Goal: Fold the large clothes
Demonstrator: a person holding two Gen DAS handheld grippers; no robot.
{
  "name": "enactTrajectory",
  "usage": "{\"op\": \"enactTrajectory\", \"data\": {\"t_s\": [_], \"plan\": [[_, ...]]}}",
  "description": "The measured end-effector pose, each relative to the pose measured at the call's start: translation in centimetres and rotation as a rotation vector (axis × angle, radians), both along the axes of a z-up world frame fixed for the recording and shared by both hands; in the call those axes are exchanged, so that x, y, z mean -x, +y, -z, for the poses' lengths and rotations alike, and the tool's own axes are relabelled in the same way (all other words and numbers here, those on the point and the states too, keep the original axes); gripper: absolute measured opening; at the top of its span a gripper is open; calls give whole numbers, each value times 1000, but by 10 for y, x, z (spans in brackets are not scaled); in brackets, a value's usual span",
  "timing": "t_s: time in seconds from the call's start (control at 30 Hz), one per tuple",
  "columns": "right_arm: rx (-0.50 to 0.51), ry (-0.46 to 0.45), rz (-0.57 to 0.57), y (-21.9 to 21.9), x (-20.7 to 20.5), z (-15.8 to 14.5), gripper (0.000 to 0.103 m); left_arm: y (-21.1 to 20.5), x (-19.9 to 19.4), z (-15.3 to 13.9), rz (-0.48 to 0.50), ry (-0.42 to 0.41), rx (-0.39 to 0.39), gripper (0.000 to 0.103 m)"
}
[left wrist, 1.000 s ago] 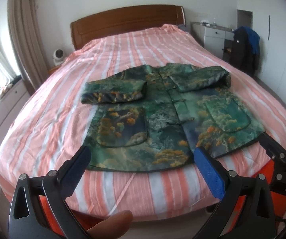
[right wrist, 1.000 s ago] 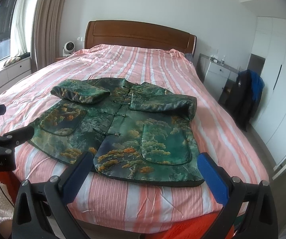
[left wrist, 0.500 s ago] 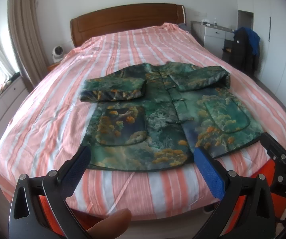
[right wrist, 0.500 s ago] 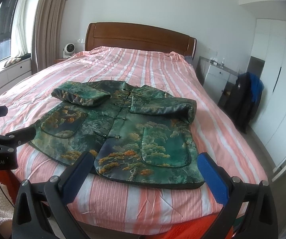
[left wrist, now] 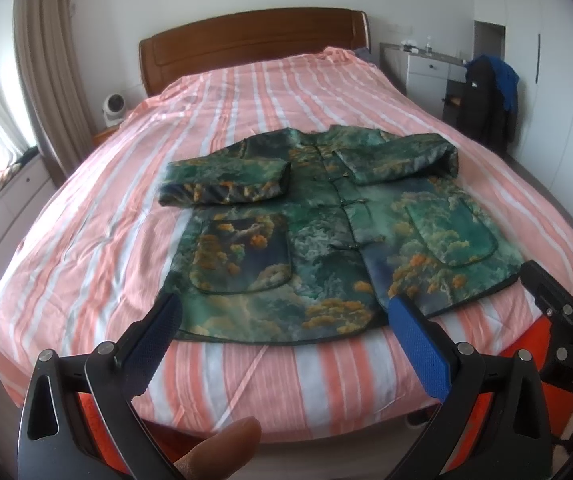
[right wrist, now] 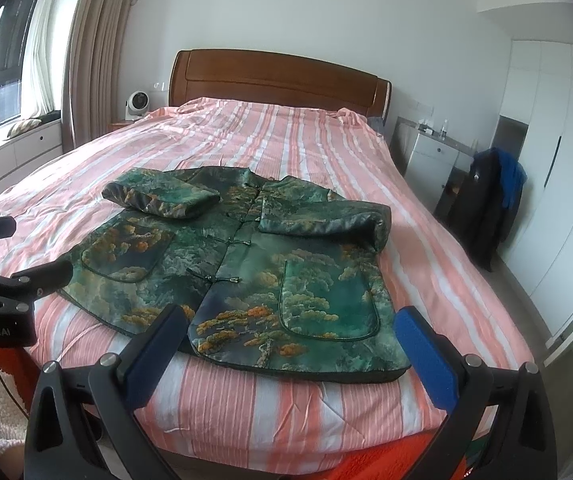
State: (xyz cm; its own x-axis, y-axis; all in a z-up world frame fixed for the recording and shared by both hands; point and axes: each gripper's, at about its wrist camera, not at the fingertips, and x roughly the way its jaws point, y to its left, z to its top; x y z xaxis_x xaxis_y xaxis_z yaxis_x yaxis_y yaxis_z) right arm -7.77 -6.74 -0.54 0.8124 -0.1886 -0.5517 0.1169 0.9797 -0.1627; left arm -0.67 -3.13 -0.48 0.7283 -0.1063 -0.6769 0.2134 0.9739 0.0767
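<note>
A green jacket with orange and teal cloud print lies flat, front up, on the striped bed; it also shows in the right wrist view. Both sleeves are folded across the chest: the left sleeve and the right sleeve. My left gripper is open and empty, just short of the jacket's hem. My right gripper is open and empty over the hem at the right pocket. Each gripper shows at the edge of the other's view.
The pink-and-white striped bed has a wooden headboard. A white fan stands left of it. A white dresser and hanging dark and blue clothes stand to the right. White cabinets line the window side.
Both grippers have drawn back slightly and risen; the jacket looks a little farther and lower in both views. The jacket has not moved and both grippers stay open.
</note>
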Motion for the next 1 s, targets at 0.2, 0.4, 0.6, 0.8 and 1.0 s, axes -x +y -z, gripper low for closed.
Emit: {"op": "enactTrajectory", "data": {"t_s": [0.2, 0.4, 0.6, 0.8, 1.0], "plan": [[-2, 2, 5, 0, 0, 2, 103, -1, 1, -1, -1, 2, 3, 103], [0, -10, 5, 1, 2, 1, 103, -1, 0, -1, 1, 1, 2, 103], [0, -9, 9, 0, 1, 1, 103, -2, 0, -1, 2, 8, 5, 103], [1, -7, 6, 1, 2, 3, 103, -1, 1, -1, 3, 10, 8, 103], [3, 1, -5, 2, 2, 5, 103, -2, 1, 0, 4, 12, 9, 103]]}}
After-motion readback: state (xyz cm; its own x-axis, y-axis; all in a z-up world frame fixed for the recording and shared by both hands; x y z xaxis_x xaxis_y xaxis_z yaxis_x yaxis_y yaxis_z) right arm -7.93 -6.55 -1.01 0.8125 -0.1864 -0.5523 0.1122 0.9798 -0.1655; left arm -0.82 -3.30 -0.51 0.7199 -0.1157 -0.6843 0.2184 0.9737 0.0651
